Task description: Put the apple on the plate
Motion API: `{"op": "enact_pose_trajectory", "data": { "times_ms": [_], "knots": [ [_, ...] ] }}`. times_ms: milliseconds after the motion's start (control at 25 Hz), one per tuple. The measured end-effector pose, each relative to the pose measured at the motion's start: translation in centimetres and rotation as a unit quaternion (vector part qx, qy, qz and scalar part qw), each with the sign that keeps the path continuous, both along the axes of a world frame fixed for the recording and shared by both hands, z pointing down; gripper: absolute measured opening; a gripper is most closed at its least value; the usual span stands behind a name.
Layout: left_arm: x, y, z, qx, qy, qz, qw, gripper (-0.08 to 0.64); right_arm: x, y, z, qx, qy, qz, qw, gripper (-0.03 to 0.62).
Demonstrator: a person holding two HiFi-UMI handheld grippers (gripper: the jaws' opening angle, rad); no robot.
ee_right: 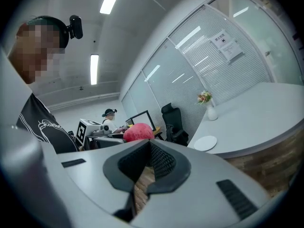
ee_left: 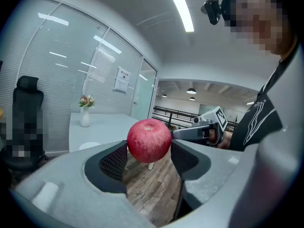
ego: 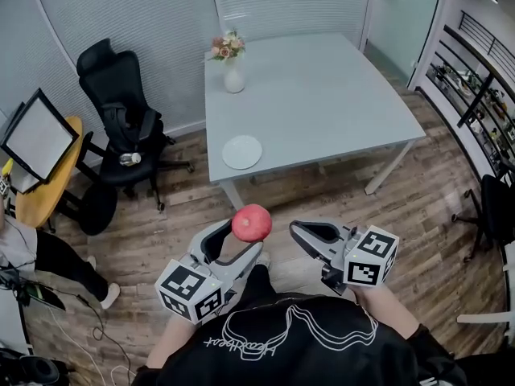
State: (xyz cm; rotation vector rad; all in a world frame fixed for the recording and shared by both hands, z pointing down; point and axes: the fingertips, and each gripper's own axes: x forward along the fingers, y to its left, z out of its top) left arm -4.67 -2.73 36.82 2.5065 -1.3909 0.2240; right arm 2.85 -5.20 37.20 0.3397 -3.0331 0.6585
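Observation:
A red apple (ego: 252, 222) is clamped between the two jaws of my left gripper (ego: 247, 235), held in the air over the wooden floor, short of the table. In the left gripper view the apple (ee_left: 149, 140) fills the gap between the dark pads of that gripper (ee_left: 149, 152). A small white plate (ego: 241, 152) lies near the front left corner of the grey table (ego: 322, 95), well beyond the apple. My right gripper (ego: 301, 232) hovers beside the apple with its jaws together and nothing in them. From the right gripper (ee_right: 148, 150) view, the apple (ee_right: 138, 132) and the plate (ee_right: 205, 143) both show.
A white vase of flowers (ego: 233, 71) stands at the table's back left corner. A black office chair (ego: 121, 127) is left of the table, next to a tilted screen (ego: 36, 139) on a yellow round table. A seated person's legs (ego: 56, 260) are at the left. Shelving (ego: 475, 95) lines the right.

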Motion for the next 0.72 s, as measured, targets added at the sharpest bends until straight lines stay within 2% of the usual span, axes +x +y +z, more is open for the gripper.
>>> {"op": "enact_pose_trajectory", "data": {
  "times_ms": [360, 720],
  "knots": [
    [-4.1, -7.2, 1.2, -0.022, -0.001, 0.002, 0.9998, 0.293, -3.0, -6.4, 0.8, -0.025, 0.001, 0.022, 0.999, 0.007],
    [-6.5, -13.4, 3.4, -0.043, -0.012, 0.014, 0.9989, 0.291, -4.9, -12.1, 2.0, -0.046, 0.005, 0.044, 0.998, 0.006]
  ]
}}
